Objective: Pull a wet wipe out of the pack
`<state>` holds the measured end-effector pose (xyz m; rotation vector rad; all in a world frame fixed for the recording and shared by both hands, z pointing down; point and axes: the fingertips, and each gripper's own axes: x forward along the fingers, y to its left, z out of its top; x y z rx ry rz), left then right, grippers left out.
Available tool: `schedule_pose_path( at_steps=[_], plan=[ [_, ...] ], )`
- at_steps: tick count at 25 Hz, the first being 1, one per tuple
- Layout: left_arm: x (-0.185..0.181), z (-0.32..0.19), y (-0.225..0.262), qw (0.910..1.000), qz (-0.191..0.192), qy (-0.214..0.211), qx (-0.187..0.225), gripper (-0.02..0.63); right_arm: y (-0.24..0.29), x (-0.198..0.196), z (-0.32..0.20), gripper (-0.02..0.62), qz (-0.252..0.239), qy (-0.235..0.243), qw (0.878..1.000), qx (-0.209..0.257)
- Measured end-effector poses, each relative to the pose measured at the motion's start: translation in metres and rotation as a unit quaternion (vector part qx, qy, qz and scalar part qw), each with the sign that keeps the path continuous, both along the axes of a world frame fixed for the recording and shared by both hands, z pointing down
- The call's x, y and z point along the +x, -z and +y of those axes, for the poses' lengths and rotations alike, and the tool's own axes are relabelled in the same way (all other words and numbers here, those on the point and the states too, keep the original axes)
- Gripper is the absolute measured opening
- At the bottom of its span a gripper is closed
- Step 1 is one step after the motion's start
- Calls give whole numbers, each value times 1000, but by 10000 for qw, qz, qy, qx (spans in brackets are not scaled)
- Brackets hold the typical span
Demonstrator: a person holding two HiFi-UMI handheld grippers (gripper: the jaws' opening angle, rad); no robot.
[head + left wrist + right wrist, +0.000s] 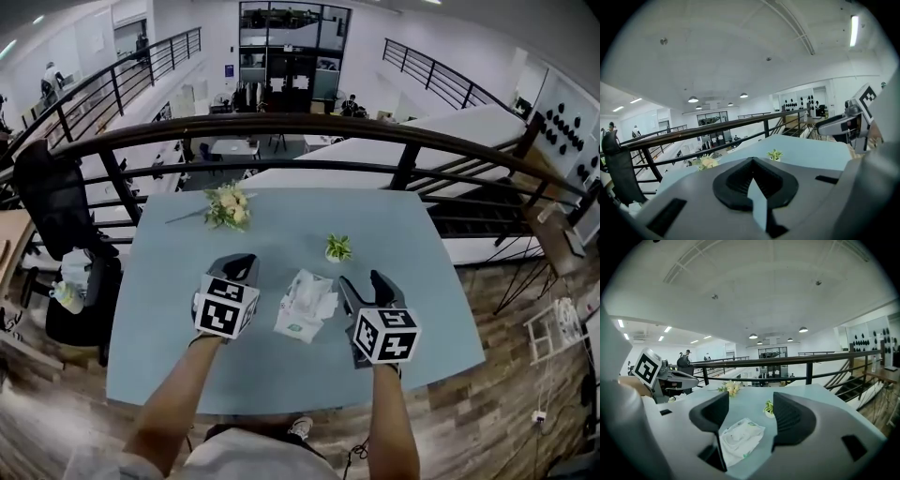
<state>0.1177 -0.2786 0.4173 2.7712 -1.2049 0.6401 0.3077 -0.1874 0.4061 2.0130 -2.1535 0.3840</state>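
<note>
First, the head view: two handheld grippers are hovering over a pale blue tabletop (169,281). A soft white wet-wipe pack with green print (305,305) is lying flat between them, just right of the left gripper (242,267) and just left of the right gripper (364,283). Neither is touching it.

Next, the left gripper view: its jaws are sitting pressed together, gripping nothing, and the pack is out of sight.

Lastly, the right gripper view: its jaws are standing wide apart and empty, framing the pack just ahead.

Nothing is pinning the pack down, so pulling a wipe is probably risking lifting the whole light pack, or dragging several wipes out together.
</note>
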Motion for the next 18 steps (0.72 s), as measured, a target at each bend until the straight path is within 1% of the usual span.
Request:
schedule_pose_path(
  at_steps=[12,18],
  plan=[
    [-5,-7,10,9982,-17,572,152,-6,6,5,-34,278,73,643,9979,45],
    [-8,-10,7,9965,-150,810,162,-6,-2,1,-50,278,9,956,9954,-7]
  ],
)
